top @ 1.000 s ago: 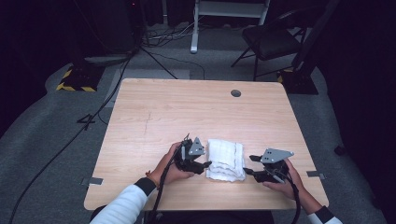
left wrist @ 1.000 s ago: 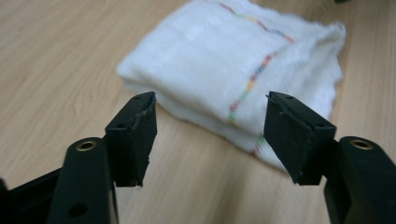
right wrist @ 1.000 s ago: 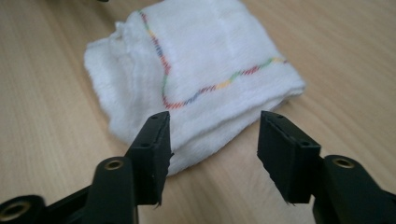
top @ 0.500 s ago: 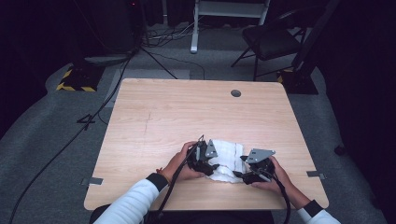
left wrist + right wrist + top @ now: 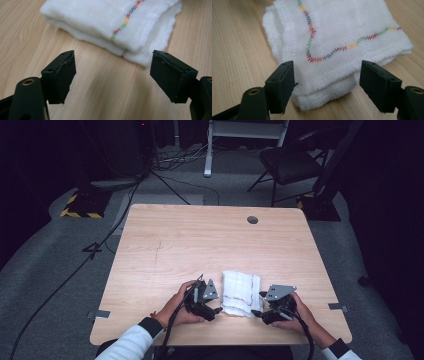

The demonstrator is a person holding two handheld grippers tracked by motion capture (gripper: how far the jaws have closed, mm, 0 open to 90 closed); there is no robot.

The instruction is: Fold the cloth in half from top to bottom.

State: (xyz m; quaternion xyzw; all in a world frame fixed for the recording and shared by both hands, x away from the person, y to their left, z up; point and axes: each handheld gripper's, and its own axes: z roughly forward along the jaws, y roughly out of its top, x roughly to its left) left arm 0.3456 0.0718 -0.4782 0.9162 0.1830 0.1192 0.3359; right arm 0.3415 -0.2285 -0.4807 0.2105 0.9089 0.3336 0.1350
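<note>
A folded white cloth (image 5: 242, 292) with a zigzag line of coloured stitching lies on the wooden table (image 5: 210, 245) near its front edge. My left gripper (image 5: 215, 311) sits just left of the cloth's near corner; its jaws have just been opening and stand apart over bare wood, the cloth (image 5: 120, 27) a little beyond them. My right gripper (image 5: 256, 312) is at the cloth's right near corner. Its jaws have just been opening too, and they straddle the folded edge of the cloth (image 5: 337, 42) without pressing on it.
A round cable hole (image 5: 252, 220) lies near the table's far edge. Beyond the table stand a dark folding chair (image 5: 290, 165), a white stand (image 5: 240, 135) and cables on grey floor. A yellow-black striped block (image 5: 80, 205) lies far left.
Both grippers had moved in over the cloth half a second ago; they have since drawn back to its near corners with jaws open. The cloth now lies as a narrower, tidier fold.
</note>
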